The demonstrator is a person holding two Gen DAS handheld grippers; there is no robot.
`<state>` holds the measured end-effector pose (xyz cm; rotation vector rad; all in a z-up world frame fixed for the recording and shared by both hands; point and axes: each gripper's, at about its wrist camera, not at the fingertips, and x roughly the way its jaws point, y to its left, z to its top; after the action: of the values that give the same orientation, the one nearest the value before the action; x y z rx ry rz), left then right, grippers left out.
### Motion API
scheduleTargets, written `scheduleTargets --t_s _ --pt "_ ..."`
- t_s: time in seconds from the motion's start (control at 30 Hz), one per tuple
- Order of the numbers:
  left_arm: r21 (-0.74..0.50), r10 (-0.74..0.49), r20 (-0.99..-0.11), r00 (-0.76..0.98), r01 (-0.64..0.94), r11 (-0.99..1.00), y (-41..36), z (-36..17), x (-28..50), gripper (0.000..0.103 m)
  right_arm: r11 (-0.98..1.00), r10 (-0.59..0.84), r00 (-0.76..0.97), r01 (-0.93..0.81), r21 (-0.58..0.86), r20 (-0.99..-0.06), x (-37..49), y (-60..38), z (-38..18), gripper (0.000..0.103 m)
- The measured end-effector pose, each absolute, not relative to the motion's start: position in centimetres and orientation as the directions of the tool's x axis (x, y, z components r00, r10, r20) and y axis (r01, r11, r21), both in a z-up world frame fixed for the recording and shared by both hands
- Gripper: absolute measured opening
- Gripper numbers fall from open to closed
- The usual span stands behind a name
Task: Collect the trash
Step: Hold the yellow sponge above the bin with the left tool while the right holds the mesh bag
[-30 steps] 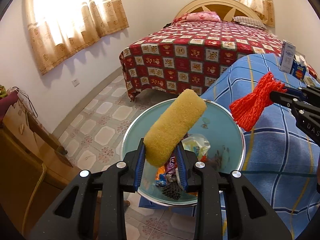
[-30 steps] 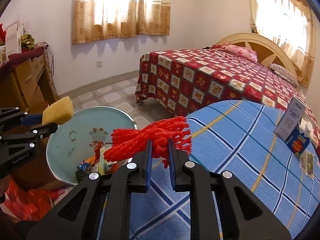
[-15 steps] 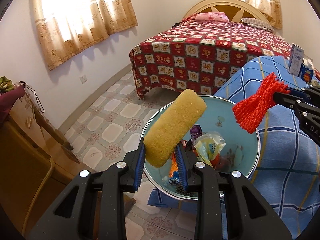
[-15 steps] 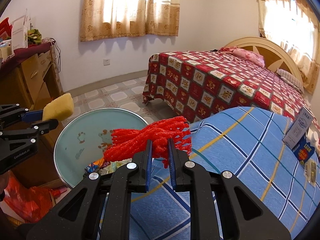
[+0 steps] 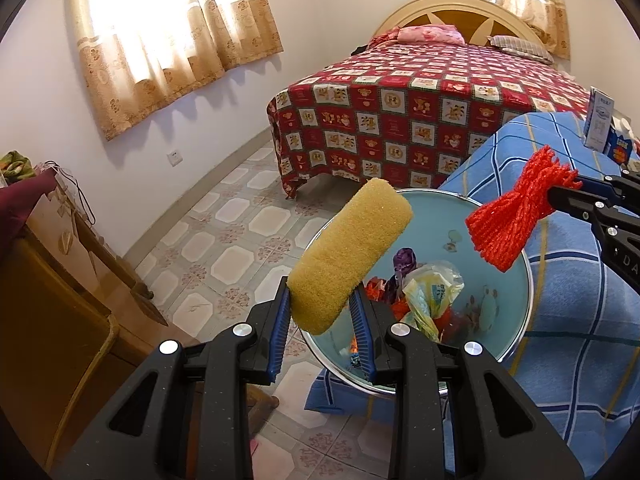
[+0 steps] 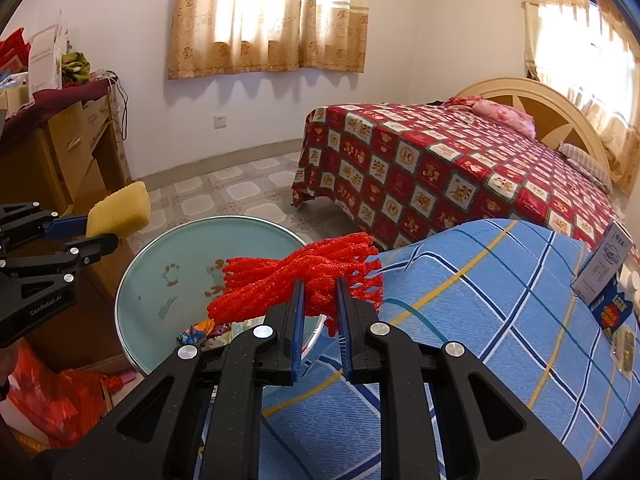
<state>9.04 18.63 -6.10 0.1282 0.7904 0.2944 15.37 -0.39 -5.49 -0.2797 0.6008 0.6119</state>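
Two grippers, each holding one piece of trash above one basin

The left gripper has its jaws closed on one yellow sponge, whose long axis rises away from the fingers, tilted up and right, over the near-left rim of the pale-blue basin. The right gripper has its jaws closed narrowly on one red foam net, long axis roughly level, its free end pointing left over the basin's right rim. One heap of mixed wrappers lies inside; the basin stands touching the blue plaid bed
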Motion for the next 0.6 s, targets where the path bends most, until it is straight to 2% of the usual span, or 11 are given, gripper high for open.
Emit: scheduleTargets --t_s 0.6 --pt "0.224 0.327 -0.682 0.654 -0.239 0.945 19.7 -6.3 9.0 0.029 0.769 0.466 0.646 -0.634 -0.085 -0.605 15.1 0.9 -5.6 0.015"
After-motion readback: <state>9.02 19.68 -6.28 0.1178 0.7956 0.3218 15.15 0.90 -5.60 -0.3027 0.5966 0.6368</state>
